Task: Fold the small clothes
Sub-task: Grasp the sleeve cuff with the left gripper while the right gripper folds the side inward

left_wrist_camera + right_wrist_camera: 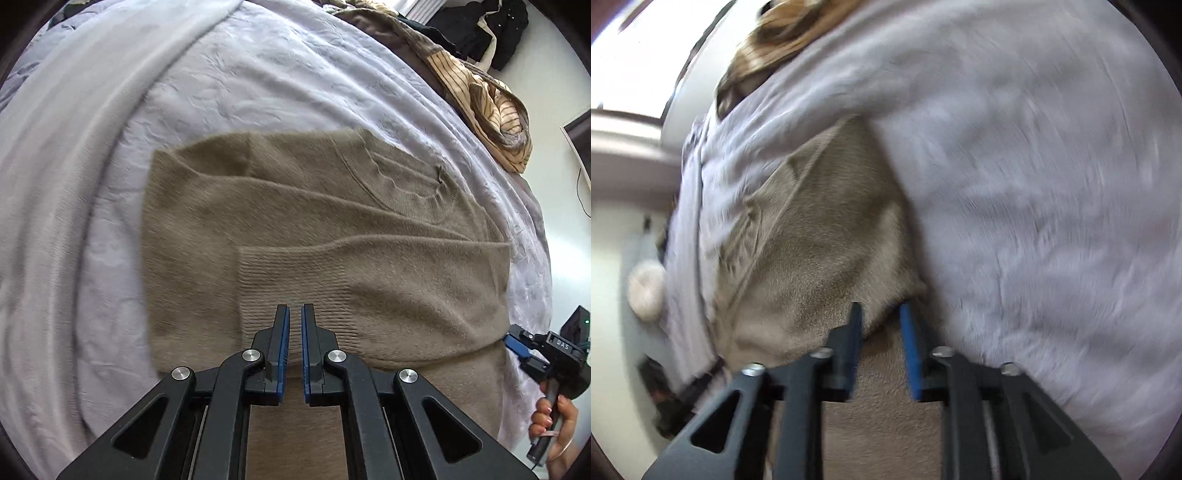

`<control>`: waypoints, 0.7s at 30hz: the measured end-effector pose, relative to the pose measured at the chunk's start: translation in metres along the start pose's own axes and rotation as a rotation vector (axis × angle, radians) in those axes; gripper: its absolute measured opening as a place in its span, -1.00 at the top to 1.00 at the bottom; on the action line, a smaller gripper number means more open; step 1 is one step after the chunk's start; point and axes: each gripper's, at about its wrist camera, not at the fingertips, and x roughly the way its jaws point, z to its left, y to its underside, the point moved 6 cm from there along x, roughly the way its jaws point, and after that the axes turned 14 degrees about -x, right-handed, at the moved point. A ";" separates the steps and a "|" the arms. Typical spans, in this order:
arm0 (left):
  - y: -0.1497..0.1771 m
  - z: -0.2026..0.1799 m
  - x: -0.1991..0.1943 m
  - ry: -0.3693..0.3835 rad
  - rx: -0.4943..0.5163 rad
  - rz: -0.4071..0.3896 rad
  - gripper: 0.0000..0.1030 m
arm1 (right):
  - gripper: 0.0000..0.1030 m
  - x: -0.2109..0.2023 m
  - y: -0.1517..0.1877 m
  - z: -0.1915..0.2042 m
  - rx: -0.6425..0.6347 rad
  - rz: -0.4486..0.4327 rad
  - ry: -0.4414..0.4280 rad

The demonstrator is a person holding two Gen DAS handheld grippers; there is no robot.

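Observation:
A tan knit sweater [295, 221] lies flat on the lavender bedspread [258, 74], with a sleeve folded across its body and the ribbed cuff [295, 280] near the middle. My left gripper [295, 310] hovers over that cuff, shut, with nothing between its pads. At the sweater's right edge a hand holds my right gripper [511, 341]. In the blurred right wrist view, my right gripper [880, 314] has its jaws partly apart over the sweater's [820, 240] edge. The fabric shows in the gap, and the pads do not press on it.
A brown and cream striped garment [491, 107] and black clothes [480, 29] lie at the bed's far right. A pale blanket [74, 147] is bunched on the left. The bed edge falls away on the right, and a white fluffy thing [646, 291] is beyond it.

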 end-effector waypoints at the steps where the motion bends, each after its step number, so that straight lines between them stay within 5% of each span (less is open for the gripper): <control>1: 0.002 -0.002 0.002 -0.010 0.006 0.001 0.88 | 0.34 0.003 0.001 -0.004 0.030 -0.006 -0.015; 2: 0.004 -0.003 0.005 -0.026 0.015 -0.002 0.88 | 0.39 0.007 0.000 -0.006 0.055 -0.015 -0.036; 3: 0.005 -0.004 0.009 -0.051 0.028 -0.008 0.88 | 0.83 0.010 -0.002 -0.007 0.073 -0.030 -0.059; 4: 0.006 -0.002 0.015 -0.085 0.043 -0.014 0.88 | 0.89 0.011 -0.004 -0.007 0.074 -0.035 -0.064; 8: 0.011 0.008 0.023 -0.102 0.037 -0.005 0.88 | 0.89 0.019 -0.003 -0.011 -0.013 -0.005 0.025; 21: 0.053 0.007 -0.029 -0.166 0.070 0.024 0.88 | 0.86 -0.026 0.030 0.013 -0.150 0.055 0.092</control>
